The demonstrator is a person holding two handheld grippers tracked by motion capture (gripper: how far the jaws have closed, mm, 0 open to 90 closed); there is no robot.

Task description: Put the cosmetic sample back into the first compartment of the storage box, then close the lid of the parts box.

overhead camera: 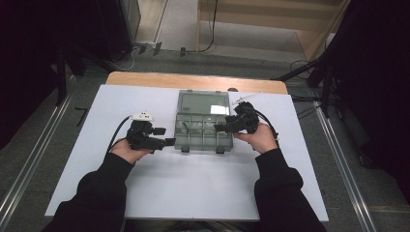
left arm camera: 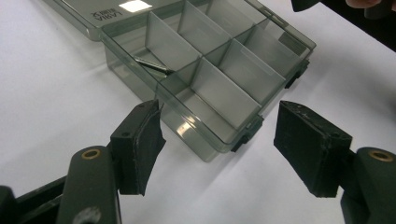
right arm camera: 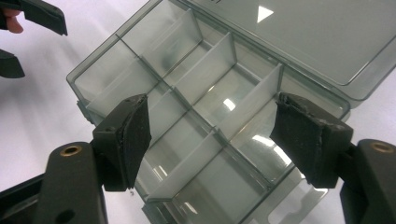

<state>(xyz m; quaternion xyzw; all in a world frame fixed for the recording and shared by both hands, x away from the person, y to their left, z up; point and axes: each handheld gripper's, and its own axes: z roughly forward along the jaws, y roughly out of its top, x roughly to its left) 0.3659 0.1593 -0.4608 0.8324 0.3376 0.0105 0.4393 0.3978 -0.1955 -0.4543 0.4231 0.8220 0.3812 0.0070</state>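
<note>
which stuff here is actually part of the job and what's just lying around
In the job:
- organiser box, lid open, on the white table
- small dark rod in one compartment
- left hand-held gripper, open beside the box
- right hand-held gripper, open over the box

Lying about:
- cables on the floor beyond the table
- dark stands at the sides

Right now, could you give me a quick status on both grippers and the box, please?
Left gripper open, empty, at box left corner. Right gripper open, empty, over compartments. Lid open; a pin in one compartment. Nothing in the way.
</note>
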